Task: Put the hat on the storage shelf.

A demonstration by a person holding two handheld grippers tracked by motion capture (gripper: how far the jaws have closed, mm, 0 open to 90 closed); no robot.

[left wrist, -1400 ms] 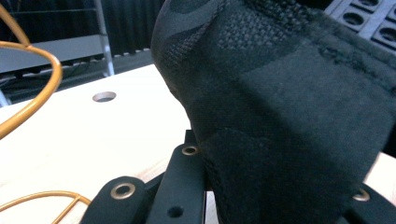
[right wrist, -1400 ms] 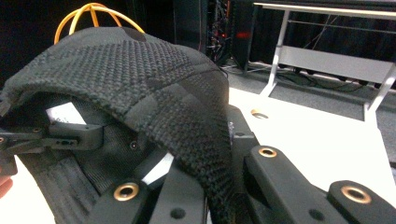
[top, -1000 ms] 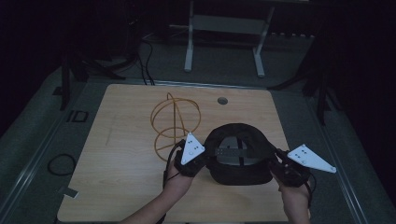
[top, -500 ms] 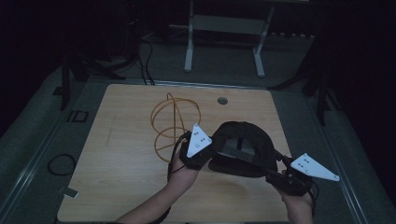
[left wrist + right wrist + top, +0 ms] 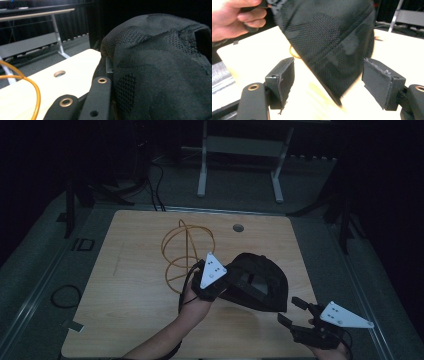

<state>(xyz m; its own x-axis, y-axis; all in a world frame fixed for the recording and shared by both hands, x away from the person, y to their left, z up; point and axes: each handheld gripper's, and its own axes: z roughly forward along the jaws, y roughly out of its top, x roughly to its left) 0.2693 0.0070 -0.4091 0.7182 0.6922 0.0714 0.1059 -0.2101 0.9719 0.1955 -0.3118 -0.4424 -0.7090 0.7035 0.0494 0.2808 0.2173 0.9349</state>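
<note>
A black mesh cap (image 5: pixel 257 282) is shown held above the light wooden table (image 5: pixel 130 285), tilted, with its brim (image 5: pixel 260 305) pointing down toward the near right corner. The left gripper (image 5: pixel 220 287) is clamped on the cap's left edge; in the left gripper view the fabric (image 5: pixel 160 70) is seen pressed against the black jaws, and the cap's weight is judged to be carried by this grip alone. The right gripper (image 5: pixel 292 311) is seen low at the near right edge of the table, clear of the cap, its jaws having just been opening; in the right gripper view the two pads (image 5: pixel 283 80) stand well apart with the brim tip (image 5: pixel 337 96) between them but touched by neither. A wire stand of orange hoops (image 5: pixel 185 252) is seen upright on the table just behind the left gripper, and a round grommet hole (image 5: pixel 238 227) lies farther back. The step in hand is judged to be a release and re-grasp: the cap has been let go by the right gripper and is kept aloft by the left. If the cap is meant for the stand, as its nearness suggests, the next move calls for a fresh hold to be taken on the brim or right rim by the right gripper, so that the crown can be spread open and lowered over the hoops without the light stand being tipped.
</note>
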